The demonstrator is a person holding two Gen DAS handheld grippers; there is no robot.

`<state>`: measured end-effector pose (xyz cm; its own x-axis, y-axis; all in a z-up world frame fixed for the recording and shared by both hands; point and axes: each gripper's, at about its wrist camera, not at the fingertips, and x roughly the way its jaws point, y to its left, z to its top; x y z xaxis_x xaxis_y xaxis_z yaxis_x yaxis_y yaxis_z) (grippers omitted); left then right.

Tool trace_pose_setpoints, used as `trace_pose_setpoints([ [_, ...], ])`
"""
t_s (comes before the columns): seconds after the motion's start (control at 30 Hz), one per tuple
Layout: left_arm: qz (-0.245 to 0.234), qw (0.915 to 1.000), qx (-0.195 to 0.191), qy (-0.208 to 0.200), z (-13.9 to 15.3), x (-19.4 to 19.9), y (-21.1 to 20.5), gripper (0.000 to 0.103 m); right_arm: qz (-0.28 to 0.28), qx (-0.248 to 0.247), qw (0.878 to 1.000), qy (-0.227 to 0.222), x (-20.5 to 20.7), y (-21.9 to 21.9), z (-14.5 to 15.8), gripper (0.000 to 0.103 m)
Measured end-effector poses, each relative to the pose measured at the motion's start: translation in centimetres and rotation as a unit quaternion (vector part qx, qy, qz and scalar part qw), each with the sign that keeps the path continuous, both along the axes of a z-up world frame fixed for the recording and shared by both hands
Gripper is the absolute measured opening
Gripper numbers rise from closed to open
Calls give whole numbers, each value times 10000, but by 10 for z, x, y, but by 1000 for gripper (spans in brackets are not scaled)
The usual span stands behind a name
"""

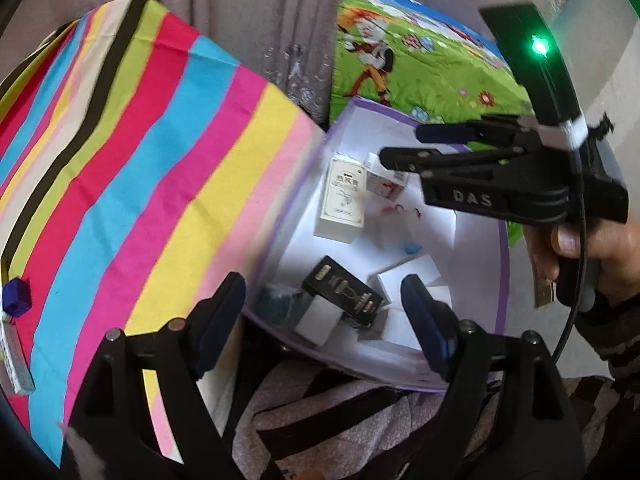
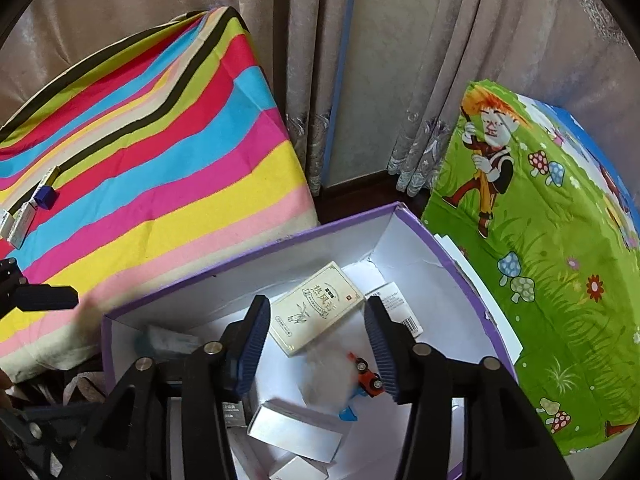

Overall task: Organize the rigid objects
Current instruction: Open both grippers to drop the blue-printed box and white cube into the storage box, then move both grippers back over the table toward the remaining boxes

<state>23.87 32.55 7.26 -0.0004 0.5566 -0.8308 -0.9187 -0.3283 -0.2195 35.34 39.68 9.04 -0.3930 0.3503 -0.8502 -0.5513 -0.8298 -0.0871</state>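
Note:
A purple-rimmed white box point(image 2: 248, 256) point(image 1: 502, 280) holds several small cartons: a cream carton with green print point(image 2: 316, 314) point(image 1: 344, 200), a black carton point(image 1: 342, 292), white cartons point(image 2: 294, 434) and a bagged red toy car point(image 2: 368, 376). My right gripper point(image 2: 316, 346) is open and empty above the box; it also shows in the left wrist view point(image 1: 400, 146). My left gripper point(image 1: 324, 320) is open and empty at the box's near edge. A small blue block point(image 1: 16, 298) point(image 2: 44, 197) and white cartons point(image 2: 18, 226) lie on the striped cloth.
A table with a striped cloth point(image 1: 140, 160) point(image 2: 160, 140) stands left of the box. A surface with a green cartoon cover point(image 2: 540, 260) point(image 1: 420, 60) stands to its right. Curtains point(image 2: 360, 60) hang behind. A patterned fabric point(image 1: 340, 420) lies below the box.

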Motion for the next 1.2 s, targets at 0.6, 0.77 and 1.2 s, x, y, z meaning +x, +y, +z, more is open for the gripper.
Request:
trace_pose_setpoints([
  [0.6, 2130, 9720, -91, 985, 7, -63, -103, 85, 995, 91, 9932, 603, -47, -65, 28, 84],
  [0.77, 2581, 9572, -24, 1309, 2, -75, -144, 85, 1223, 89, 9905, 623, -66, -92, 27, 84],
  [1.2, 3605, 9255, -326, 1111, -27, -100, -226, 85, 1607, 5, 9851, 607, -117, -149, 15, 84],
])
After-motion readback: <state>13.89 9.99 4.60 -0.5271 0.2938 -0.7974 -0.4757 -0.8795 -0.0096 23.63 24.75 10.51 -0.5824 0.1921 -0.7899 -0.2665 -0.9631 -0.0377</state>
